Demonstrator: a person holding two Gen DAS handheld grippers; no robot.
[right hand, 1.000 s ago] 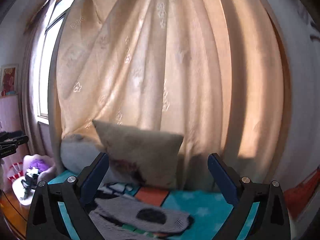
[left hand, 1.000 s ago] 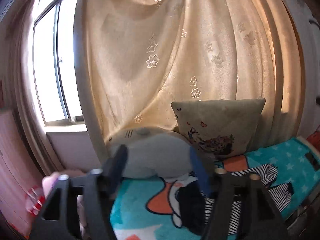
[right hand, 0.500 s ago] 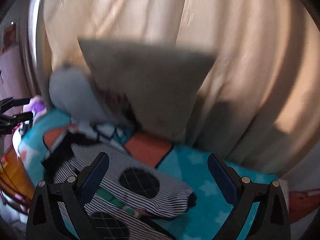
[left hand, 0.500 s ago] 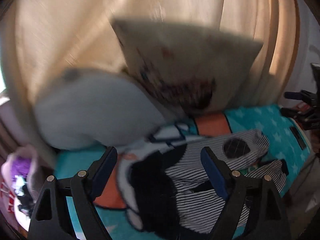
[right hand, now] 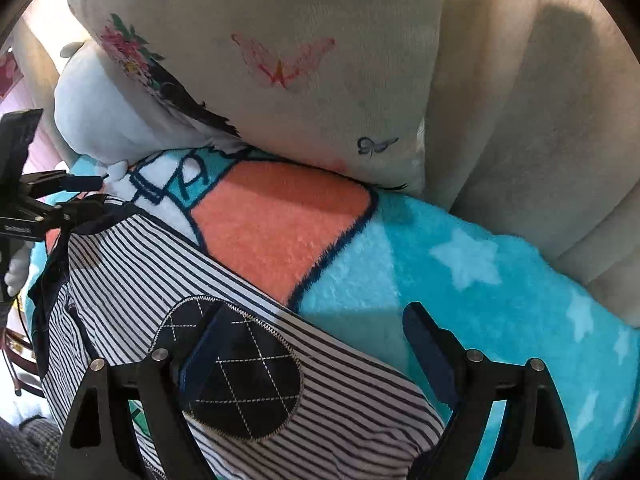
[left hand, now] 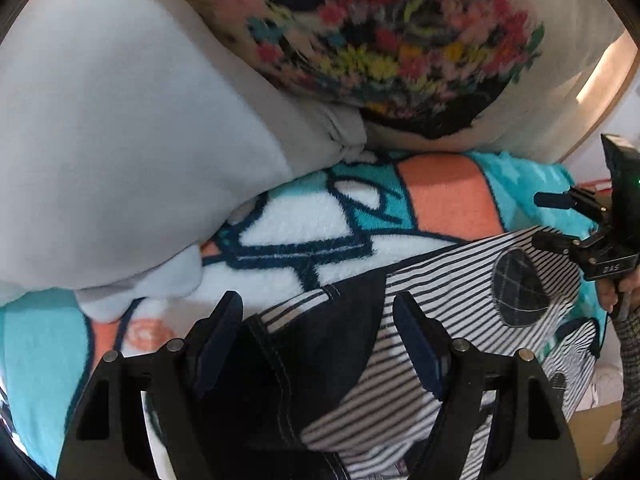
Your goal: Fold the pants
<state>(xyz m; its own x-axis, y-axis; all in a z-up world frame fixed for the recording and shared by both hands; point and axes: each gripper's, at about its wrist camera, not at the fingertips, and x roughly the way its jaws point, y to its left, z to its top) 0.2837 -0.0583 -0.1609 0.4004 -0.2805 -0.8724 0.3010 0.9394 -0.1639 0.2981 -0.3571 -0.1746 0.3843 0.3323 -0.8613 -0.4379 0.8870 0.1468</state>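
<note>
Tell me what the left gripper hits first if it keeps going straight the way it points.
Most likely the striped pants: the open left gripper points down at their dark waist section, which fills the gap between its fingers. The fleece blanket lies beyond. Depth is hard to judge.

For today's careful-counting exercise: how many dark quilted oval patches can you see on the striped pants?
2. One patch lies on the upper leg between the right gripper's open fingers; a second patch peeks out on the lower leg. More may be hidden underneath.

One pants (right hand: 132, 280), two pillows (left hand: 112, 128), one blanket (right hand: 460, 280).
</note>
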